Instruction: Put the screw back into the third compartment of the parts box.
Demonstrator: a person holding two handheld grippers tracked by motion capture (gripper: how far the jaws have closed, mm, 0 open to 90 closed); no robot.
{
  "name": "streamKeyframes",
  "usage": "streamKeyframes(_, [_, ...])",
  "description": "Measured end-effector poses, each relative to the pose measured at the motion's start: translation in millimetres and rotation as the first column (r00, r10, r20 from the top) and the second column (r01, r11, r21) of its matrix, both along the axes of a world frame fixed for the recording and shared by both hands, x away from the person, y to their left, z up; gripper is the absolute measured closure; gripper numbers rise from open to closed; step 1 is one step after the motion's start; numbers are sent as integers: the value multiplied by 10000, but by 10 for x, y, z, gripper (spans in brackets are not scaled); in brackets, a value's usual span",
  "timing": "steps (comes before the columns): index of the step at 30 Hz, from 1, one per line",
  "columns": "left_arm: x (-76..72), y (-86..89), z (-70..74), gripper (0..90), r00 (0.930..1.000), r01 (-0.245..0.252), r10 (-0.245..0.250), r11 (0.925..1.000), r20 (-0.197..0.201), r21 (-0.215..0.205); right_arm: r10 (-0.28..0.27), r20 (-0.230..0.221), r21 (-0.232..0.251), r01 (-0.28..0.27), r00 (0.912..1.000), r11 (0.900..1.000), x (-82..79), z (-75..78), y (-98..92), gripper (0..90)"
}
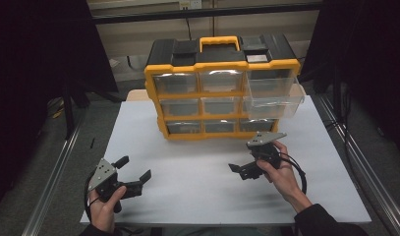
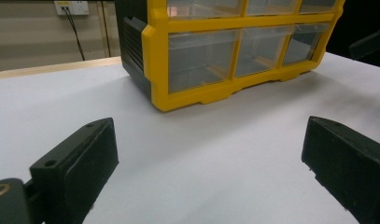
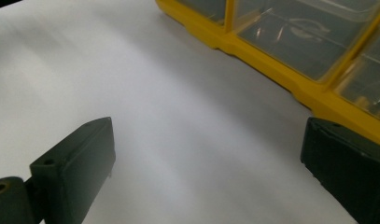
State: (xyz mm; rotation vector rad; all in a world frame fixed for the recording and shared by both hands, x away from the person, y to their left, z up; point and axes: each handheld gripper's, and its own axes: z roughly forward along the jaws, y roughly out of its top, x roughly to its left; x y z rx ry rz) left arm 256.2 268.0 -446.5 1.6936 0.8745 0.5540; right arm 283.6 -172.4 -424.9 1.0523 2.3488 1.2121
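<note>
High view: yellow organizer point(image 1: 222, 88) standing upright at the far middle of the white bench point(image 1: 197, 172), top-right drawer point(image 1: 273, 91) pulled out and jutting forward, the rest shut. Left tool point(image 1: 136, 169) low at the near left, jaws spread, empty, well apart from the organizer. Right tool point(image 1: 241, 169) near the cabinet's bottom row, jaws spread, empty.

Left gripper view: jaws wide apart over bare bench, organizer point(image 2: 234, 51) ahead, untouched.

Right gripper view: jaws wide apart, yellow frame point(image 3: 271, 60) just beside the right jaw.

Probably an approach step; next move likely calls for lifting the right tool to the open drawer, to push it shut or reach inside.
</note>
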Motion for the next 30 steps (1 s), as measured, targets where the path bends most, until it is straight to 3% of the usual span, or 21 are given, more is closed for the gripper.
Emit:
streamKeyframes(7, [-4,11,-3,35,10000,-18,18,10000,-32,-47,-930,597,392,908,9939,9951,-144,17,-224,23])
streamKeyframes(15, [-25,14,4,35,9999,-112,112,9999,-6,-5,-1898,947,1004,1803,9772,9785,-322,-21,-487,29])
streamKeyframes(22, [-50,31,11,35,9998,-187,187,9998,24,-1,-2195,1258,1142,2056,9675,9719,-451,-47,-575,23])
streamKeyframes(30, [-57,28,13,35,9998,-216,216,9998,43,-32,-2780,1593,1552,2541,9473,9547,-610,-73,-731,17])
